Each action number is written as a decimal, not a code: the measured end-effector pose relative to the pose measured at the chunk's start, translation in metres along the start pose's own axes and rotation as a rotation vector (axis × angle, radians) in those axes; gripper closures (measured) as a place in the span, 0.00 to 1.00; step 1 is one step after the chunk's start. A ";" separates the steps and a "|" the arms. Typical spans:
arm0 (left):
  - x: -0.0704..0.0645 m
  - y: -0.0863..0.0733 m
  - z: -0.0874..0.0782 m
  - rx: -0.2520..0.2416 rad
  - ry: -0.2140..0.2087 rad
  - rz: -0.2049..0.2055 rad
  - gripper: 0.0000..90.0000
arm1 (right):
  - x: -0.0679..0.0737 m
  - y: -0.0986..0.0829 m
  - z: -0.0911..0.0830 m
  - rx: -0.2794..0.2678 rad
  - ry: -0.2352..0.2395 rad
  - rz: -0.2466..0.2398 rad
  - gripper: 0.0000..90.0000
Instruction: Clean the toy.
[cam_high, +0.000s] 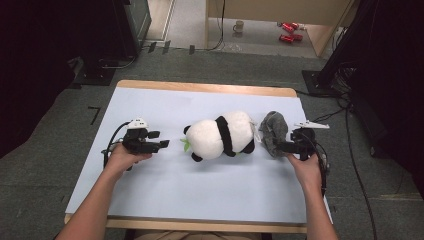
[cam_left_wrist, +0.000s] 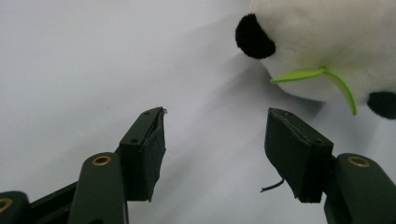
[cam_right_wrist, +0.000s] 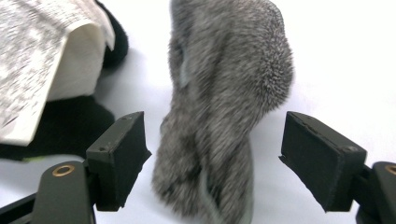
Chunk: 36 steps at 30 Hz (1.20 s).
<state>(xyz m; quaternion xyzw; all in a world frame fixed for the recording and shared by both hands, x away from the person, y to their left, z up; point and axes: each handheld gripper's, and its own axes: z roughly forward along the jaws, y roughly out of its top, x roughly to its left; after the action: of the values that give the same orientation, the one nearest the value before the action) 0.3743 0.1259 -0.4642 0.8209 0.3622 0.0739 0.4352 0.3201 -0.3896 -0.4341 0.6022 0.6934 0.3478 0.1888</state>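
Grey furry toy (cam_right_wrist: 224, 107) between spread right claw (cam_right_wrist: 212, 158), panda plush (cam_high: 220, 135) just beside, left claw (cam_left_wrist: 215, 154) spread, empty.

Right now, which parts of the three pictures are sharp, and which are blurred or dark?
High view: white table cover evenly lit, surrounding floor dark. Left gripper view: black jaws sharp, black-and-white plush panda slightly soft. Right gripper view: grey furry plush toy blurred near the bottom, white printed tag unreadable.
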 end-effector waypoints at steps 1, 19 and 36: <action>-0.001 -0.001 0.000 -0.003 -0.004 -0.001 0.42 | 0.000 -0.002 -0.003 -0.003 0.001 0.005 0.25; -0.012 -0.022 -0.007 -0.006 0.016 0.079 0.43 | 0.037 -0.042 -0.004 0.016 0.111 -0.105 0.40; 0.004 -0.040 -0.005 0.067 0.076 0.076 0.42 | 0.058 -0.066 0.019 0.093 0.180 -0.309 0.39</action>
<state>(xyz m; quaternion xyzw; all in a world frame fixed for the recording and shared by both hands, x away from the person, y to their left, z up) 0.3538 0.1462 -0.4930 0.8449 0.3492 0.1094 0.3901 0.2746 -0.3308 -0.4847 0.4629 0.8071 0.3349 0.1490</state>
